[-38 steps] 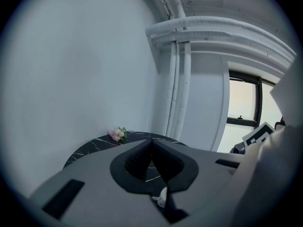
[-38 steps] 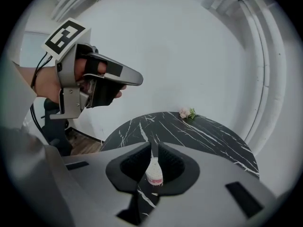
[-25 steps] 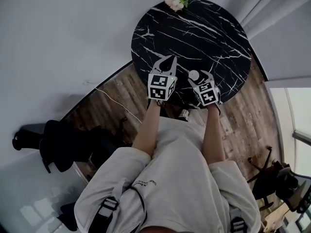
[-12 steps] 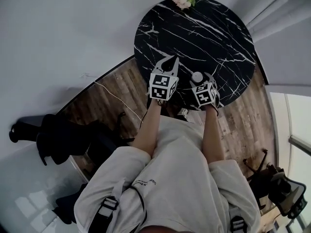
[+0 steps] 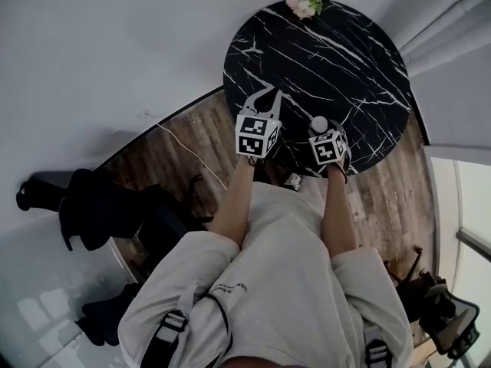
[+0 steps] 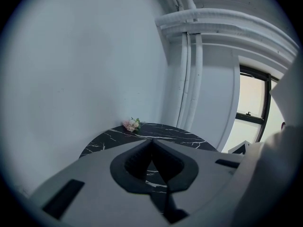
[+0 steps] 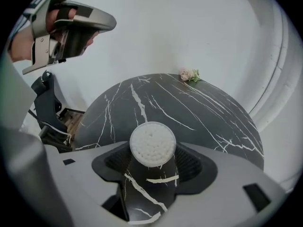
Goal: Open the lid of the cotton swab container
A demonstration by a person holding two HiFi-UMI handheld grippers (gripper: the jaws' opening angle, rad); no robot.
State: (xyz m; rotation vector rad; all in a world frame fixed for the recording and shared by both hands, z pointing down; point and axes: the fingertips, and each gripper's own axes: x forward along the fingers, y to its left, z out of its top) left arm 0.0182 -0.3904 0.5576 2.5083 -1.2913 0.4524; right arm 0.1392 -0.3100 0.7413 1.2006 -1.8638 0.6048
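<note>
Dim flat grey light, brightest at the window (image 6: 252, 100) on the right, soft faint shadows, dull sheen on dark table (image 5: 322, 60), heavy fisheye bending, black vignetted corners in gripper views, near jaws soft.

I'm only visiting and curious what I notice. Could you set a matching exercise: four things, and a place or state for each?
1 left gripper
2 right gripper
3 cotton swab container
4 flowers

A far edge of the table
B jaws shut, empty
C between two jaws
D jaws wide apart

Pairs: 1-B, 2-D, 3-C, 4-A

The right gripper's jaws have just been opening, container between them.
</note>
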